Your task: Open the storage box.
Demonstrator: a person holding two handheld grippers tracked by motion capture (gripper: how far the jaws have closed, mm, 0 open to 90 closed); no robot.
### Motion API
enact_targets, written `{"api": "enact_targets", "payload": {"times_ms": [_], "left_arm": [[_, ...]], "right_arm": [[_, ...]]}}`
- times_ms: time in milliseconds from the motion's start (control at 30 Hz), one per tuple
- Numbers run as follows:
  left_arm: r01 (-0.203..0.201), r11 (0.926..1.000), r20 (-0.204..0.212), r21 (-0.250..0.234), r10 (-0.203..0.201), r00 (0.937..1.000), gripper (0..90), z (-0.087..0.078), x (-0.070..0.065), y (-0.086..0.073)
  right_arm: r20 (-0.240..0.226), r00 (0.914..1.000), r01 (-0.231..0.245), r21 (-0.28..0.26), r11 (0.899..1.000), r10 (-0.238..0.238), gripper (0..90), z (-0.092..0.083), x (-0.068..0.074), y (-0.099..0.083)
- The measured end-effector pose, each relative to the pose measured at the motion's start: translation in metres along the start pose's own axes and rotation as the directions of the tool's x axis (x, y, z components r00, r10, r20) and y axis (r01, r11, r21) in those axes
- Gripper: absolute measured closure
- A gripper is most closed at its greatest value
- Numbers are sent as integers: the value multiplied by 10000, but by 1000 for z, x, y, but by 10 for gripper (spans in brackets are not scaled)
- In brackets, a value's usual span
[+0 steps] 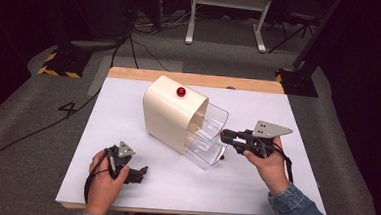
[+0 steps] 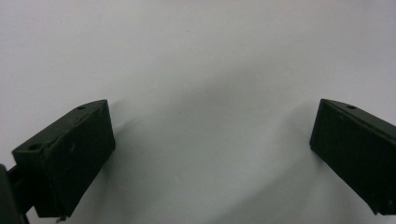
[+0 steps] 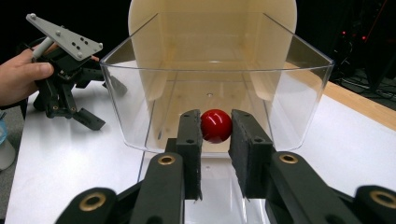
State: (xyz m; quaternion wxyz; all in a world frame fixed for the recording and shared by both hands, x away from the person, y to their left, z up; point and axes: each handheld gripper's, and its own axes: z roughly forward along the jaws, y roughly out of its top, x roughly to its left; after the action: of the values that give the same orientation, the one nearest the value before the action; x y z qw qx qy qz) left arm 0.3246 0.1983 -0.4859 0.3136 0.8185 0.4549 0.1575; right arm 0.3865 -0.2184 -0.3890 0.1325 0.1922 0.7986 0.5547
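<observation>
A cream drawer unit [image 1: 170, 114] stands on the white table top [image 1: 122, 118], with a red knob [image 1: 181, 91] on its upper face. Its clear plastic drawers [image 1: 208, 133] stick out toward the right. My right gripper [image 1: 223, 134] is at the front of the upper clear drawer [image 3: 140, 98]. It is shut on that drawer's red knob [image 3: 216, 125], with one pad on each side. A second red knob [image 1: 222, 157] shows lower down. My left gripper [image 1: 142, 172] lies low on the table near the front edge. Its jaws are wide open over bare white surface [image 2: 210, 70], holding nothing.
The table's wooden back edge [image 1: 195, 79] runs behind the unit. On the grey floor beyond are cables [image 1: 142, 49], white desk legs [image 1: 190, 17] and yellow-black striped bases [image 1: 55, 71]. The person's left hand [image 3: 18, 77] holds the other gripper off to the side.
</observation>
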Motion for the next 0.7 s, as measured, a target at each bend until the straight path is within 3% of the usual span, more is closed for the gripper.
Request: {"api": "enact_targets", "payload": {"times_ms": [433,700], "left_arm": [[-6,10000,-65,-89,6,10000,0,0,-1,-1],[-8,10000,-68,-94,8,10000,0,0,-1,-1]], "right_arm": [[6,10000,-58,142,9999,57,743,-7,-2,-11],[97,9999,-107,672,9977,101,671,-1,-3,-23]]}}
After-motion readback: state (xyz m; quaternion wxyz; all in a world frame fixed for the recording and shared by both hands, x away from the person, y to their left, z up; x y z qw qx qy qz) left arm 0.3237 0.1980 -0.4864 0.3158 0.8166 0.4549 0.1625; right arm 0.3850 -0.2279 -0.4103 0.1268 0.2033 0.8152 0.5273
